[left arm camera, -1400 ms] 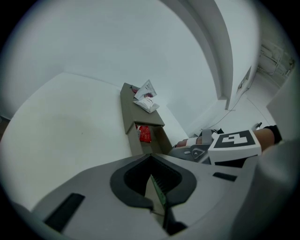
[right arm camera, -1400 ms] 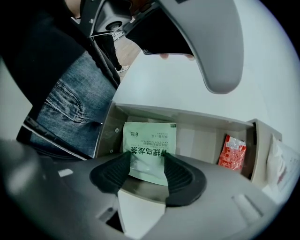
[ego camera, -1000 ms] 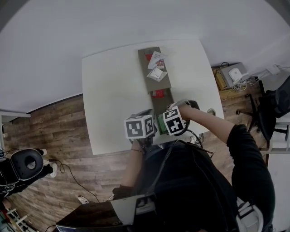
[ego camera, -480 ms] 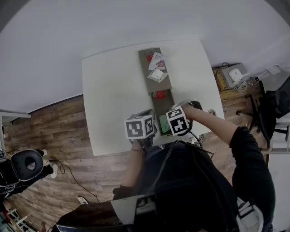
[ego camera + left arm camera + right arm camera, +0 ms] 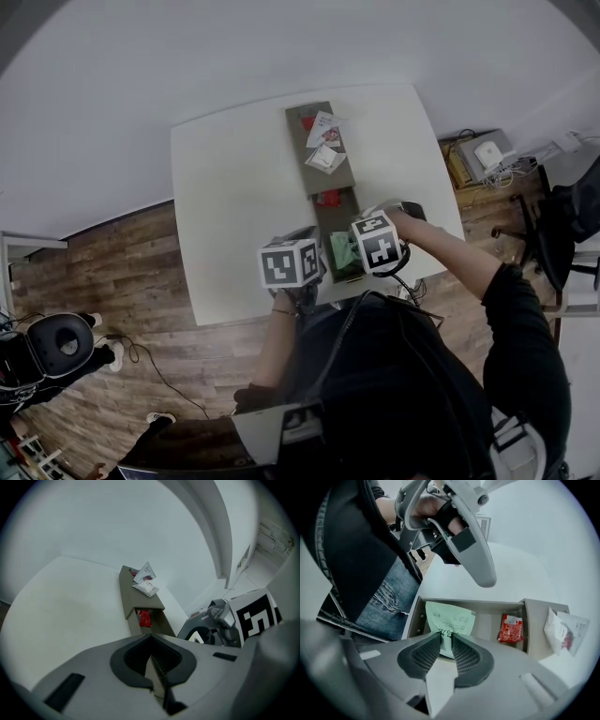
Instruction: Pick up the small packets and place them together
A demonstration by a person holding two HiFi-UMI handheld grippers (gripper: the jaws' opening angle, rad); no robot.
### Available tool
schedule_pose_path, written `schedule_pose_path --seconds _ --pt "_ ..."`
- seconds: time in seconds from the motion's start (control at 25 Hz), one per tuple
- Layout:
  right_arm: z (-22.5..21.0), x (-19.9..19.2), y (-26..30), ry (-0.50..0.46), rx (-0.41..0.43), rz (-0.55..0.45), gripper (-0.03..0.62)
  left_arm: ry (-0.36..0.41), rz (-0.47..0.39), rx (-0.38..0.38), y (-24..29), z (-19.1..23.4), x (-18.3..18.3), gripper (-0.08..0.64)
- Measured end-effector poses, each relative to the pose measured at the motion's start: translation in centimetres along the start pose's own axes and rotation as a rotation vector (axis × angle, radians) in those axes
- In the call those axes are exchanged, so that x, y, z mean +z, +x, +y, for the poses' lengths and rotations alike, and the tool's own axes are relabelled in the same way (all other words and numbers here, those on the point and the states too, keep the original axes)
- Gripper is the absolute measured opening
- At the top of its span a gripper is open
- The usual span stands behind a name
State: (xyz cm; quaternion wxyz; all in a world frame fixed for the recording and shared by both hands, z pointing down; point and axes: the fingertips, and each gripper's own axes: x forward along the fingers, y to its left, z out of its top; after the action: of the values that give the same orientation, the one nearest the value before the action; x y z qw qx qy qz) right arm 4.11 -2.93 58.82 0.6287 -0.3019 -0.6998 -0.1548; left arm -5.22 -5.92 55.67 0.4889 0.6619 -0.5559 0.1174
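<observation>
A long grey tray (image 5: 302, 120) lies on the white table (image 5: 234, 206). My right gripper (image 5: 446, 644) points steeply down over the tray's near compartment. Its jaws have just been closing, and the pads now press on the lower edge of a pale green packet (image 5: 450, 618), which hangs just above the compartment floor (image 5: 490, 620). A red packet (image 5: 511, 628) lies in the middle compartment. Two white packets (image 5: 324, 141) rest on the tray's far part. My left gripper (image 5: 152, 660) hovers at the table's near edge, left of the tray, shut with nothing between its pads.
The table's near edge runs just under both grippers, with the person's legs right behind it. On the wooden floor to the right stand a box of devices with cables (image 5: 483, 155) and an office chair (image 5: 567, 220).
The right gripper has closed on the green packet and risen a little to the right with it, so more of the packet shows. The left gripper has stayed put.
</observation>
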Motion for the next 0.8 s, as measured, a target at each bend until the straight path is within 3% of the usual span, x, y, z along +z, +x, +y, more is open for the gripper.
schedule_pose_path --seconds 0.28,0.8 --pt "-2.9 -0.5 -3.4 0.025 -0.117 -0.044 0.081 0.023 -0.024 0.009 -0.5 -0.2 1.5 -0.003" --pt "-10.6 -3.2 -8.9 0.171 -0.302 -0.126 0.081 0.076 0.001 -0.012 1.1 -1.9 2.7 -0.003"
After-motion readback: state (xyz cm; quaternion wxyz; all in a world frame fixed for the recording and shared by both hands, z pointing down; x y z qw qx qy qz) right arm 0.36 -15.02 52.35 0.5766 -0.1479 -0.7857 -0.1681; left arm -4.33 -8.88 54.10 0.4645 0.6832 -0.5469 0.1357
